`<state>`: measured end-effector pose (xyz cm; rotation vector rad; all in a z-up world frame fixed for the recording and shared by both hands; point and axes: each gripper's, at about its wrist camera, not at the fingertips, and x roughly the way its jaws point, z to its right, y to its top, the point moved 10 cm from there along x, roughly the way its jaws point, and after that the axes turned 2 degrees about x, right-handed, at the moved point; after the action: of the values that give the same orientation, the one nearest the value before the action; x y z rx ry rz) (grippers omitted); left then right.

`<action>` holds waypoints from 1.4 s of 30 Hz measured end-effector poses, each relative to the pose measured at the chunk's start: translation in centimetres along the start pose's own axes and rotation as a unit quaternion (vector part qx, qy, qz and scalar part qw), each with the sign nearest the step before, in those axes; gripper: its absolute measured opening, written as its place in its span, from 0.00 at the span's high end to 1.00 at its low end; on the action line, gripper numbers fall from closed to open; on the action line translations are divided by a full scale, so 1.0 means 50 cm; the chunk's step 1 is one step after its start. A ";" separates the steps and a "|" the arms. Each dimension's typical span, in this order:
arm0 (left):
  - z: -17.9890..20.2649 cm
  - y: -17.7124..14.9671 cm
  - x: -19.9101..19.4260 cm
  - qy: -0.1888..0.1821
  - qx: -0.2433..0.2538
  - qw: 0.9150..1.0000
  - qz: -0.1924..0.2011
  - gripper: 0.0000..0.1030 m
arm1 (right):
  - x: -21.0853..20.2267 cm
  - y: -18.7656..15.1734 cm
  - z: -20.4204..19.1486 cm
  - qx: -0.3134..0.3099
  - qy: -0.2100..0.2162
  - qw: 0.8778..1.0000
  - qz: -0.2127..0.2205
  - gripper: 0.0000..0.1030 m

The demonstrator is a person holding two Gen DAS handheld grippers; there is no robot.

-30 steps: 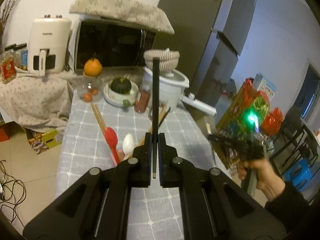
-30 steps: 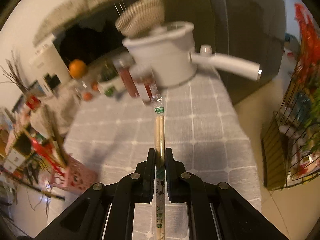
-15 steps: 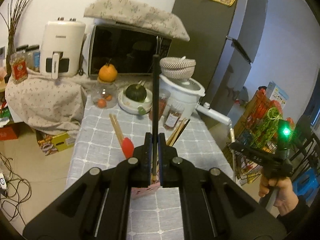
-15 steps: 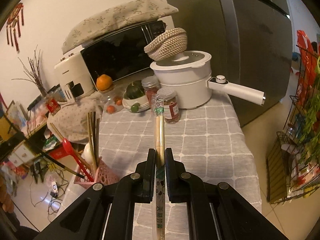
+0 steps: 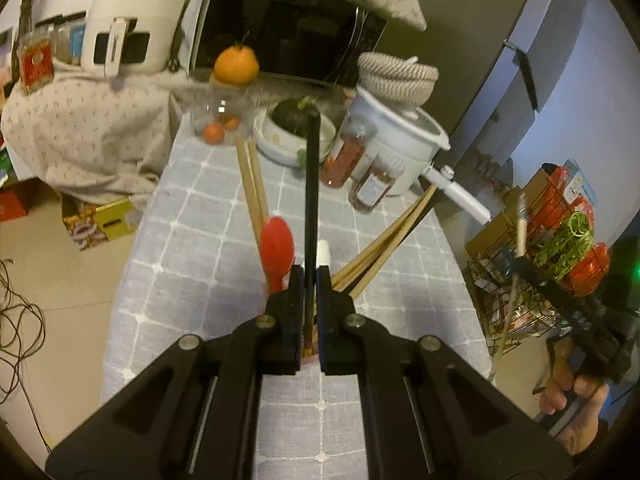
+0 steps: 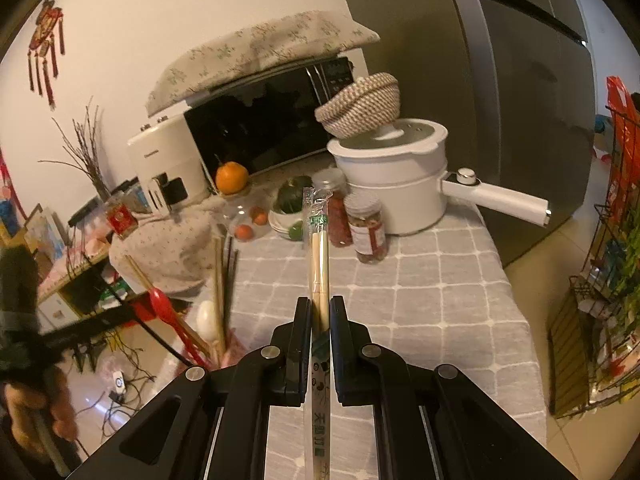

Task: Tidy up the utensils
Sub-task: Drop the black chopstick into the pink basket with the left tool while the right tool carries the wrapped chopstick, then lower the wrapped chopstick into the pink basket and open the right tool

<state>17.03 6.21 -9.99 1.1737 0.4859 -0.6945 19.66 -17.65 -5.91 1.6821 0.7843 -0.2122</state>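
My left gripper (image 5: 310, 280) is shut on a black chopstick (image 5: 311, 184) that points up and away. It hovers just over a pink utensil holder (image 6: 234, 350) on the grey checked tablecloth (image 6: 420, 280). A red spoon (image 5: 276, 244), a white spoon (image 5: 323, 252) and wooden chopsticks (image 5: 252, 184) stand in the holder. My right gripper (image 6: 320, 308) is shut on a plastic-wrapped pair of wooden chopsticks (image 6: 319, 248), to the right of the holder and above the table. In the left wrist view the right gripper (image 5: 560, 300) shows at the right, off the table's edge, with a hand on it.
A white pot (image 6: 396, 184) with a long handle, two jars (image 6: 366, 232), a bowl with a green squash (image 5: 296, 128) and a glass jar with an orange (image 5: 236, 66) on top crowd the table's far end. A microwave (image 5: 280, 36), a fridge (image 6: 500, 80) and a wire rack (image 5: 560, 248) stand around.
My left gripper has sunk with the black chopstick until it is right over the holder. My right gripper has drawn back from the pot and risen, still gripping the wrapped chopsticks.
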 end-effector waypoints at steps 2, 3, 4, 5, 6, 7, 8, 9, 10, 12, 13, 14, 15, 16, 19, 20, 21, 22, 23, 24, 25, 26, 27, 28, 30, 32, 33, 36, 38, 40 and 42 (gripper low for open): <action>-0.002 -0.003 0.008 0.005 -0.001 1.000 -0.002 0.94 | -0.003 0.004 -0.016 0.000 0.008 1.000 0.010 0.91; -0.003 -0.002 0.010 0.008 -0.001 1.000 -0.002 0.94 | -0.005 0.007 -0.023 0.000 0.010 1.000 0.015 0.91; -0.004 -0.001 0.010 0.009 -0.002 1.000 0.000 0.92 | -0.006 0.009 -0.029 0.001 0.013 1.000 0.020 0.91; -0.004 -0.001 0.009 0.007 -0.005 1.000 0.000 0.89 | -0.008 0.011 -0.038 0.004 0.017 1.000 0.025 0.91; -0.005 0.001 0.005 0.005 -0.009 1.000 0.001 0.78 | -0.009 0.012 -0.043 0.006 0.019 0.999 0.029 0.91; -0.005 0.003 0.004 0.002 -0.011 1.000 0.003 0.68 | -0.010 0.013 -0.049 0.008 0.021 0.999 0.034 0.91; -0.004 0.006 -0.003 0.000 -0.013 1.000 0.005 0.63 | -0.011 0.015 -0.056 0.010 0.023 0.999 0.040 0.91; -0.004 0.008 -0.011 0.003 -0.012 1.000 0.006 0.57 | -0.014 0.018 -0.066 0.010 0.025 0.998 0.048 0.91; -0.004 0.011 -0.018 0.006 -0.008 1.000 0.008 0.54 | -0.015 0.022 -0.072 0.011 0.025 0.998 0.056 0.91; -0.003 0.014 -0.033 0.010 0.001 1.000 0.011 0.52 | -0.017 0.031 -0.088 0.016 0.024 0.997 0.073 0.91; -0.006 0.015 -0.038 0.013 0.004 1.000 0.011 0.49 | -0.015 0.036 -0.097 0.019 0.023 0.996 0.080 0.91; -0.008 0.014 -0.050 0.015 0.007 1.000 0.011 0.48 | -0.011 0.040 -0.105 0.021 0.020 0.996 0.087 0.91; -0.010 0.015 -0.059 0.015 0.008 1.000 0.012 0.45 | -0.006 0.043 -0.113 0.024 0.016 0.995 0.094 0.91; -0.011 0.016 -0.074 0.012 0.010 1.000 0.014 0.43 | -0.001 0.045 -0.121 0.026 0.011 0.995 0.101 0.91; -0.012 0.019 -0.098 0.003 0.022 1.000 0.018 0.35 | 0.014 0.045 -0.143 0.037 0.001 0.992 0.122 0.91; -0.012 0.019 -0.108 0.002 0.030 0.999 0.020 0.34 | 0.019 0.045 -0.148 0.044 0.000 0.991 0.128 0.91; -0.015 0.020 -0.114 0.002 0.036 0.999 0.022 0.34 | 0.026 0.045 -0.152 0.054 0.000 0.989 0.134 0.91; -0.016 0.021 -0.117 0.003 0.038 0.999 0.025 0.33 | 0.033 0.045 -0.155 0.065 -0.001 0.988 0.141 0.91; -0.019 0.023 -0.124 0.003 0.041 0.999 0.028 0.33 | 0.036 0.046 -0.155 0.073 -0.004 0.986 0.147 0.91; -0.022 0.024 -0.129 0.003 0.041 0.999 0.031 0.32 | 0.039 0.046 -0.156 0.082 -0.007 0.984 0.158 0.91; -0.026 0.028 -0.137 0.000 0.037 0.999 0.034 0.32 | 0.040 0.046 -0.158 0.088 -0.010 0.982 0.168 0.91; -0.028 0.031 -0.142 -0.002 0.034 0.999 0.036 0.32 | 0.042 0.047 -0.162 0.095 -0.014 0.979 0.181 0.91; -0.031 0.035 -0.149 -0.004 0.031 0.999 0.038 0.31 | 0.042 0.049 -0.164 0.099 -0.016 0.977 0.190 0.91; -0.037 0.040 -0.160 -0.003 0.027 0.999 0.043 0.29 | 0.042 0.050 -0.169 0.102 -0.018 0.974 0.200 0.91; -0.052 0.048 -0.175 0.012 0.023 0.998 0.053 0.27 | 0.041 0.050 -0.181 0.099 -0.027 0.969 0.225 0.91; -0.069 0.049 -0.187 0.030 0.021 0.998 0.060 0.26 | 0.043 0.043 -0.191 0.095 -0.041 0.963 0.247 0.91; -0.076 0.048 -0.191 0.035 0.019 0.997 0.061 0.26 | 0.047 0.040 -0.190 0.095 -0.048 0.961 0.253 0.91; -0.103 0.044 -0.193 0.049 0.011 0.997 0.059 0.26 | 0.062 0.024 -0.185 0.105 -0.070 0.956 0.265 0.91; -0.120 0.039 -0.185 0.056 0.003 0.997 0.053 0.26 | 0.071 0.016 -0.181 0.108 -0.086 0.952 0.272 0.91; -0.134 0.036 -0.178 0.062 -0.003 0.997 0.046 0.26 | 0.073 0.016 -0.181 0.104 -0.101 0.947 0.285 0.91; -0.142 0.032 -0.172 0.067 -0.007 0.997 0.039 0.26 | 0.075 0.018 -0.182 0.099 -0.113 0.944 0.294 0.91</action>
<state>12.22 15.35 -5.43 1.2252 0.5535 -0.5457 20.60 -7.87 -4.67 1.9644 0.0694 -0.0622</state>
